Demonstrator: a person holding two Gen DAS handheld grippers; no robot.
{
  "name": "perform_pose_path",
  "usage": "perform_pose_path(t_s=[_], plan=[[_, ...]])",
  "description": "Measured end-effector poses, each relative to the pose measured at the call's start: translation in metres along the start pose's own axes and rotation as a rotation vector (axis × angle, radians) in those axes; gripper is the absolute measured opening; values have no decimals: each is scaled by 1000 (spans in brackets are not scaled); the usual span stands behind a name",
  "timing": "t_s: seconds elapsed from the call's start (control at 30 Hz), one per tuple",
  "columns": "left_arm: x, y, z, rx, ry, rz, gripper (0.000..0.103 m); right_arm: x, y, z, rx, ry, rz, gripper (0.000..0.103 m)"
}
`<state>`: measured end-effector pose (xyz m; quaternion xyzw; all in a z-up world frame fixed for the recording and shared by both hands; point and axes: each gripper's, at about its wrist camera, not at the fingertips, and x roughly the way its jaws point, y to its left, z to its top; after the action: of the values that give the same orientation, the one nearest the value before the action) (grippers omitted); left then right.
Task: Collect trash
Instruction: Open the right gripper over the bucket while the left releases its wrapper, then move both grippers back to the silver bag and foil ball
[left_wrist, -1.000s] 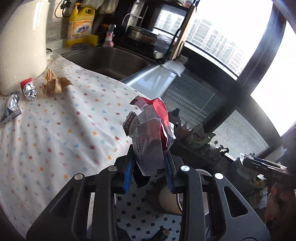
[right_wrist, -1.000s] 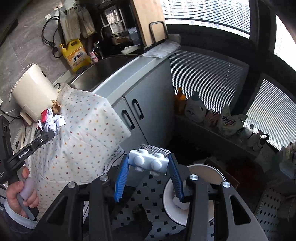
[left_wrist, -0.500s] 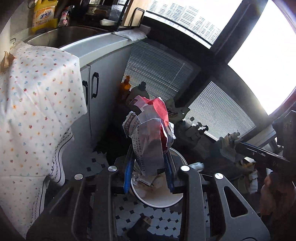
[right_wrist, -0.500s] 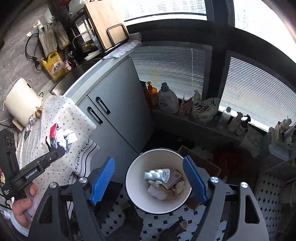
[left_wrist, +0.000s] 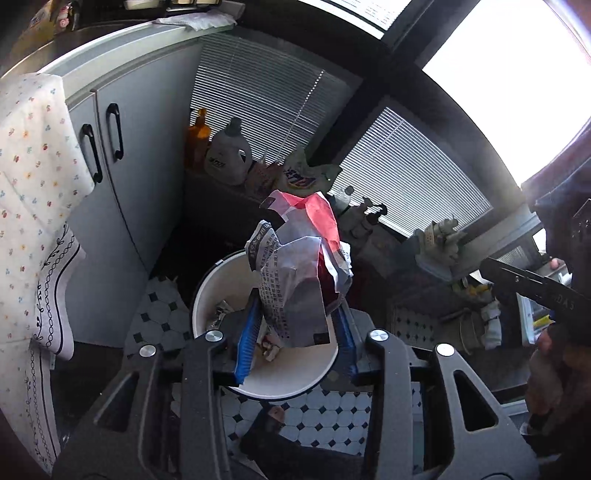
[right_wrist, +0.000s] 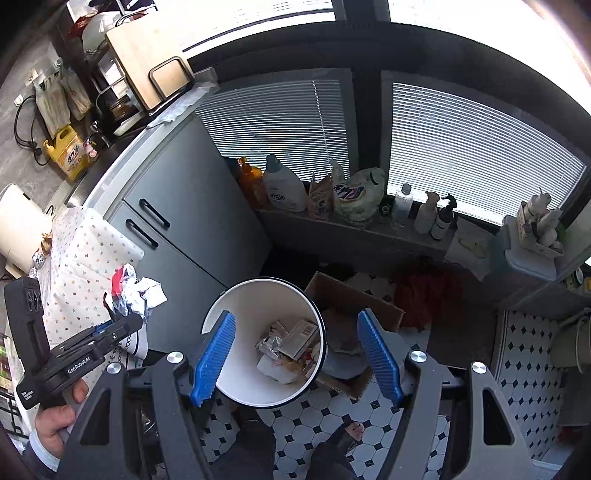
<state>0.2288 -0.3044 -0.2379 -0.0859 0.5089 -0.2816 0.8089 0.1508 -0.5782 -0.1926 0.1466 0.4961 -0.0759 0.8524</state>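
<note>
Above white bin, crumpled wrapper, left gripper loosening

Right gripper, jaws wide apart, empty, above white bin of trash.

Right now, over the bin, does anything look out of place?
Only the crumpled wrapper: the left tongs have just been opening, yet it sits between their pads above the white bin. The right tongs are open and empty.
</note>
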Motion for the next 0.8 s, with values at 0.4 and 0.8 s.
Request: perform_pose_path(t_s=[0.4,0.8], plan=[[-63,23,29,30,-86,72,78,-3,43,10,15,-32,83,68],[-166,117,33,-125,-254,252,86,4,153,31,-133,-36,201,78]])
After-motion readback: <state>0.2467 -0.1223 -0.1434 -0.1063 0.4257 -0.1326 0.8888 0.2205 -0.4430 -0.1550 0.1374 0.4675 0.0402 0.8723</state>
